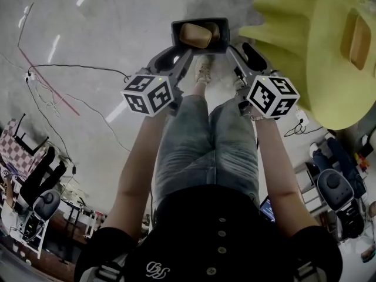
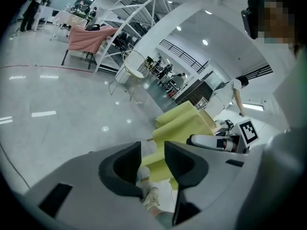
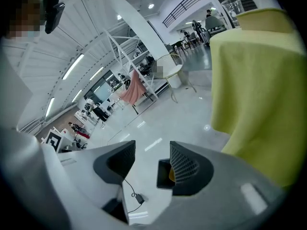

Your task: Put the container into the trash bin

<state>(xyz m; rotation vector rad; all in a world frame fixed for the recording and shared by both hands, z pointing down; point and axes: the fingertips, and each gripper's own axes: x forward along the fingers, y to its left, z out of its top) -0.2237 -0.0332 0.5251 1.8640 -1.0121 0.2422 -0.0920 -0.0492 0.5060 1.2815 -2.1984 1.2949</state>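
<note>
1. The yellow form [image 1: 329,46] fills the upper right of the head view, near the right claw [image 3: 152,147]. A wide swing on that side could brush it.
2. The bin [image 1: 175,34] stands at top centre of the head view, with both claws close on either side of it. The main risk I see is a claw clipping the rim and tipping the bin.
3. The container [image 1: 195,35] lies inside the bin, so the task looks done. A tipped bin would spill it back out.
4. A shoe [image 1: 202,69] is just below the bin, and a careless step could kick it.
5. Both claws are wide and empty. The left claw [image 2: 152,147] has only the yellow form and the shoe showing through its gap. The right claw has bare floor in its gap.
6. Only the head view shows the container seated in the bin.
7. The right gripper view shows just a bin corner beside its right jaw, plus a cable [image 3: 129,188] at lower centre.
8. The left gripper view shows no bin at all.
</note>
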